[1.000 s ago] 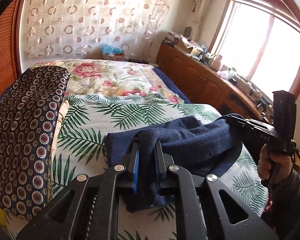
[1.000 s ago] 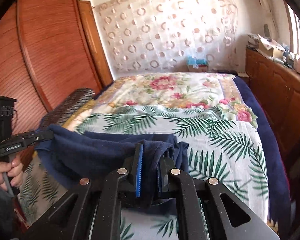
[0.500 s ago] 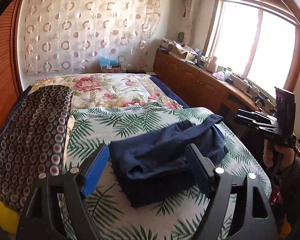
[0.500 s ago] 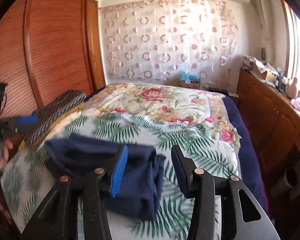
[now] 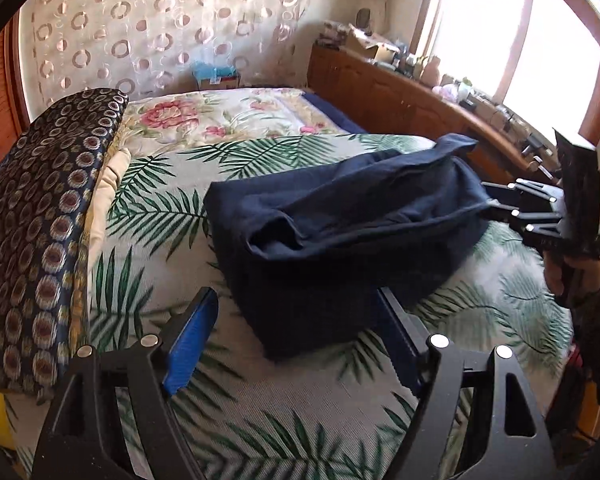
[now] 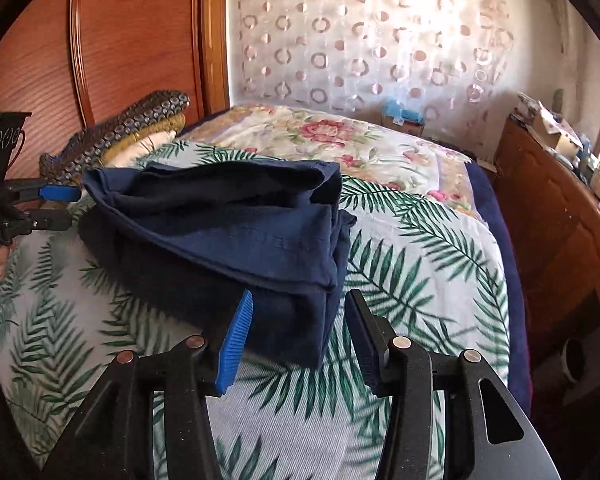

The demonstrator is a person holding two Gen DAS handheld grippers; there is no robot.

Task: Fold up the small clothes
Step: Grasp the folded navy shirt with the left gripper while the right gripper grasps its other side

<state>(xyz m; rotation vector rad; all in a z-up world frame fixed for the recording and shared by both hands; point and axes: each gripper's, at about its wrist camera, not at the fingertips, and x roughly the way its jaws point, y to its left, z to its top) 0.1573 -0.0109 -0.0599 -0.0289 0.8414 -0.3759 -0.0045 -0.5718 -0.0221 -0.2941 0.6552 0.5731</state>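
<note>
A folded navy blue garment point(image 5: 340, 224) lies on the palm-leaf bedspread point(image 5: 300, 408); it also shows in the right wrist view point(image 6: 236, 232). My left gripper point(image 5: 300, 336) is open and empty, its jaws wide apart just short of the garment's near edge. My right gripper point(image 6: 298, 328) is open and empty, its jaws on either side of the garment's near corner without gripping it. The right gripper shows at the garment's far end in the left wrist view point(image 5: 540, 216). The left gripper shows at the left in the right wrist view point(image 6: 40, 204).
A dark patterned cushion point(image 5: 40, 216) lies along the bed's left side. A floral quilt point(image 5: 220, 116) covers the far bed. A wooden cabinet point(image 5: 400, 92) with clutter runs under the window on the right. A wooden wardrobe point(image 6: 100, 40) stands behind the bed.
Both grippers were shut on the garment's folded edges a second ago. They have opened, let it drop onto the bed, and drawn back slightly.
</note>
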